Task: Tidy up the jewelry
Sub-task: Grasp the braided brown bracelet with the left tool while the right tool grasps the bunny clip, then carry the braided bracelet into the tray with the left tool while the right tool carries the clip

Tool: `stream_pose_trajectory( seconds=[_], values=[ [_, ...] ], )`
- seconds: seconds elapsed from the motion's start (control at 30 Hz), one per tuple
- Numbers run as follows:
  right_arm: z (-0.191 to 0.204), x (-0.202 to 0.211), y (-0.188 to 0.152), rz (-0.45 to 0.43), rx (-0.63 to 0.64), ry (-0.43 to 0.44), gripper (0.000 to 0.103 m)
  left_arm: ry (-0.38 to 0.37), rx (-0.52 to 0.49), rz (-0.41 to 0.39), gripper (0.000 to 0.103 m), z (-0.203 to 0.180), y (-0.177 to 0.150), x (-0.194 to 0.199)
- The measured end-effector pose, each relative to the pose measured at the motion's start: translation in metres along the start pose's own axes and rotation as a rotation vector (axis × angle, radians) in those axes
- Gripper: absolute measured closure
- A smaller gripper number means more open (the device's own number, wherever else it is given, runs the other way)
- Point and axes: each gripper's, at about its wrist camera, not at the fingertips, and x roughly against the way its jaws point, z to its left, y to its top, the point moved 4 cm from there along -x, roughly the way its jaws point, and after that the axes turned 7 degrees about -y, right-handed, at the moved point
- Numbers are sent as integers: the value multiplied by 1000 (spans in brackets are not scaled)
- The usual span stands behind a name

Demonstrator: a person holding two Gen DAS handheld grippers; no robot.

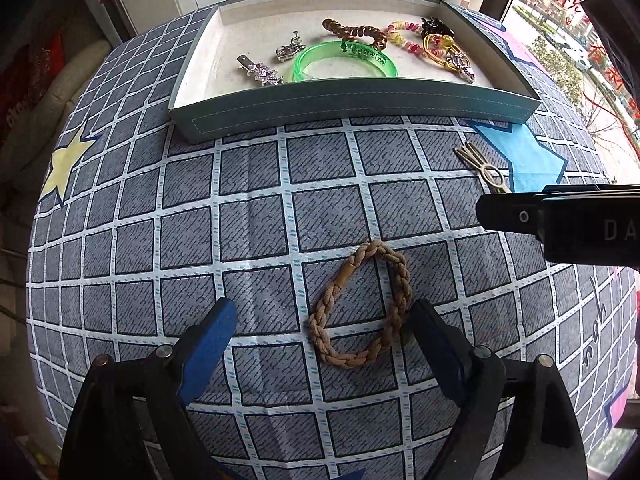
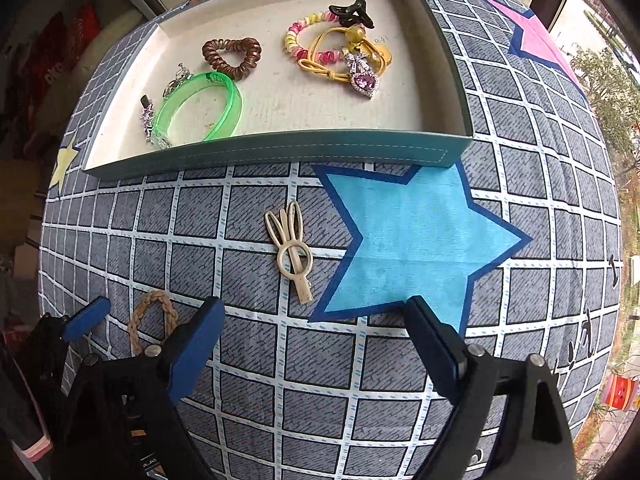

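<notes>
Braided tan hair tie (image 1: 360, 306) lies flat on the checked surface (image 1: 256, 208), framed by the left gripper (image 1: 322, 326); fingers spread wide, right finger (image 1: 436, 344) touching or just beside the loop's edge, nothing gripped. Cream bunny hair clip (image 2: 291, 250) lies ahead of the right gripper (image 2: 316, 332), fingers wide apart, nothing held, clip untouched. Farther back, green bangle (image 2: 200, 106), coil ties and clips are seen in the tray (image 2: 304, 152).

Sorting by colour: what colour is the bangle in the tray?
Translucent green bangle, clearest in the right wrist view.
</notes>
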Motion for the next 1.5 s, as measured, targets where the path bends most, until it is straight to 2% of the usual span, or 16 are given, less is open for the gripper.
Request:
stream_pose_trajectory(
  seconds=[0.1, 0.13, 0.17, 0.2, 0.23, 0.27, 0.33, 0.37, 0.4, 0.43, 0.6, 0.77, 0.87, 1.1, 1.5],
  values=[
    [12, -3, 8, -25, 45, -51, 23, -11, -23, -11, 21, -7, 2, 2],
    [15, -3, 9, -31, 56, -66, 29, -14, -33, -15, 30, -10, 3, 2],
    [17, -3, 10, -37, 64, -80, 32, -17, -45, -19, 42, -17, 11, 0],
    [21, -4, 12, -40, 75, -93, 39, -20, -56, -22, 49, -19, 12, 1],
    [23, -4, 13, -44, 86, -104, 48, -21, -68, -23, 66, -22, 11, 3],
    [26, -4, 14, -47, 97, -119, 53, -28, -74, -17, 79, -26, 16, 1],
    [25, -3, 14, -53, 107, -130, 74, -51, -63, -11, 79, -27, 19, 2],
    [25, -3, 14, -53, 104, -129, 79, -65, -51, -9, 79, -25, 22, 2],
    [24, -2, 13, -54, 97, -126, 90, -73, -39, -11, 79, -24, 23, 3],
    [21, -2, 13, -53, 87, -118, 94, -82, -28, -16, 79, -20, 22, 6],
    [-2, 0, 10, -35, -19, 19, 94, -122, 11, -45, 79, -4, 18, 18],
    [-15, 9, 7, -37, -84, 103, 94, -146, 43, -69, 79, 10, 16, 36],
    [-17, 19, 1, -54, -89, 123, 94, -148, 48, -87, 79, 21, 11, 52],
    [-22, 46, -7, -88, -96, 177, 94, -146, 37, -124, 79, 23, 29, 68],
    [-38, 84, 30, -177, -112, 207, 94, -133, 28, -193, 79, 24, 77, 80]
  ],
)
